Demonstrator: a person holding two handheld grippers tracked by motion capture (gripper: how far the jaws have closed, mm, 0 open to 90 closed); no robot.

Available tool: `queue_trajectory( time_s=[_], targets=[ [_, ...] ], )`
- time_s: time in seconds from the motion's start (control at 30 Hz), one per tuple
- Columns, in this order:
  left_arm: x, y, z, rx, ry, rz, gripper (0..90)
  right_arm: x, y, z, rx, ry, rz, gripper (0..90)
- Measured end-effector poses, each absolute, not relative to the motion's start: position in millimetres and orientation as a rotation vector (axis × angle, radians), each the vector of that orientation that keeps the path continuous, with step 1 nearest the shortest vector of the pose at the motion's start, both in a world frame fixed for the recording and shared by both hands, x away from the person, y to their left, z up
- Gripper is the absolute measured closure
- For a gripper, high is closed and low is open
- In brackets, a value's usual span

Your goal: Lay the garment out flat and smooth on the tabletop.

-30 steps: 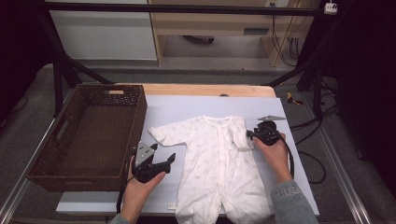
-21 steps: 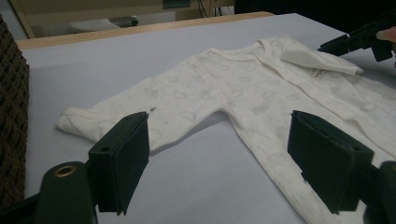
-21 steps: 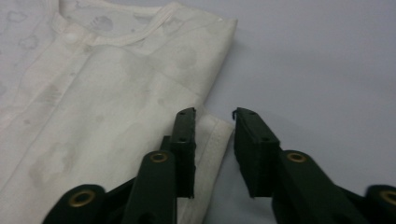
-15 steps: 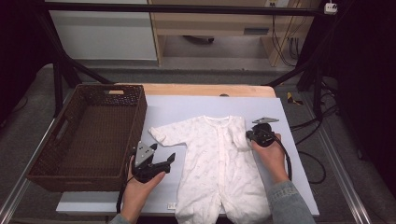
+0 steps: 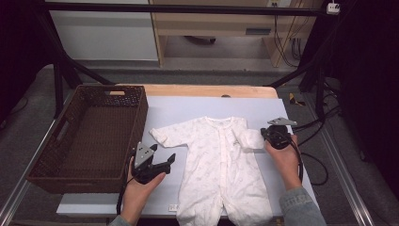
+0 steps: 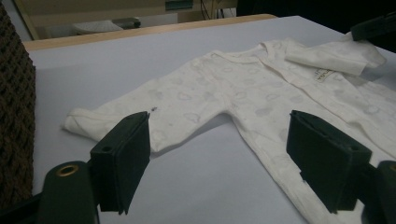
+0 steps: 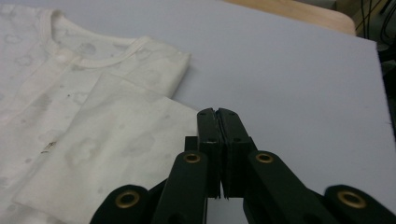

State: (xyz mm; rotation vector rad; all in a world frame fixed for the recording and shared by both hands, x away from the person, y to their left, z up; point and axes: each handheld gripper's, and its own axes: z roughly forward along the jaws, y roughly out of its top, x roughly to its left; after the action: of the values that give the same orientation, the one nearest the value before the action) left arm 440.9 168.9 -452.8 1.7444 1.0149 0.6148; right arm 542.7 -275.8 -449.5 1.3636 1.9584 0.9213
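1. White cotton-looking baby romper (image 5: 221, 169) lies flat, front up, on the pale grey mat (image 5: 207, 108), its neckline toward the far edge and its legs toward the person.
2. One sleeve (image 5: 164, 136) of the romper stretches out flat toward the wicker basket; the other sleeve (image 5: 249, 139) is folded and lifted at its end, on the side away from the basket.
3. Beside the romper's folded sleeve, the right gripper (image 5: 264, 137) has its jaws pressed tightly together; they have just been closing. In the right gripper view the sleeve's edge meets the jaw tips, but whether cloth is pinched between them I cannot tell.
4. Just beside the romper's outstretched sleeve, the left gripper (image 5: 165, 161) is released, its jaws spread wide over bare mat, holding nothing and apart from the cloth.
5. Further out from the romper, past the left gripper, the dark brown wicker basket (image 5: 56, 165) stands at the mat's edge.
6. Wooden table (image 5: 211, 90) shows beyond the romper's neckline.
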Motion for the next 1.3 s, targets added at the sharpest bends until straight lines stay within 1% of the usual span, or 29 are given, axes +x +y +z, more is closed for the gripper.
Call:
queue_trajectory(
  time_s=[0.23, 0.53, 0.97, 1.3],
  targets=[
    [441.3, 169.9, -453.0, 1.743, 1.019, 0.617, 21.4, 532.6, -303.1, -437.0, 1.382, 1.880, 0.896, 89.2],
    [440.2, 167.5, -453.6, 1.752, 1.014, 0.615, 21.3, 524.5, -335.8, -434.3, 1.413, 1.825, 0.824, 89.3],
    [439.1, 162.6, -455.2, 1.760, 1.010, 0.623, 21.3, 512.0, -369.7, -441.7, 1.466, 1.768, 0.749, 89.3],
    [439.0, 161.9, -455.1, 1.766, 1.007, 0.629, 21.1, 507.7, -381.6, -449.0, 1.506, 1.763, 0.724, 89.3]
  ],
)
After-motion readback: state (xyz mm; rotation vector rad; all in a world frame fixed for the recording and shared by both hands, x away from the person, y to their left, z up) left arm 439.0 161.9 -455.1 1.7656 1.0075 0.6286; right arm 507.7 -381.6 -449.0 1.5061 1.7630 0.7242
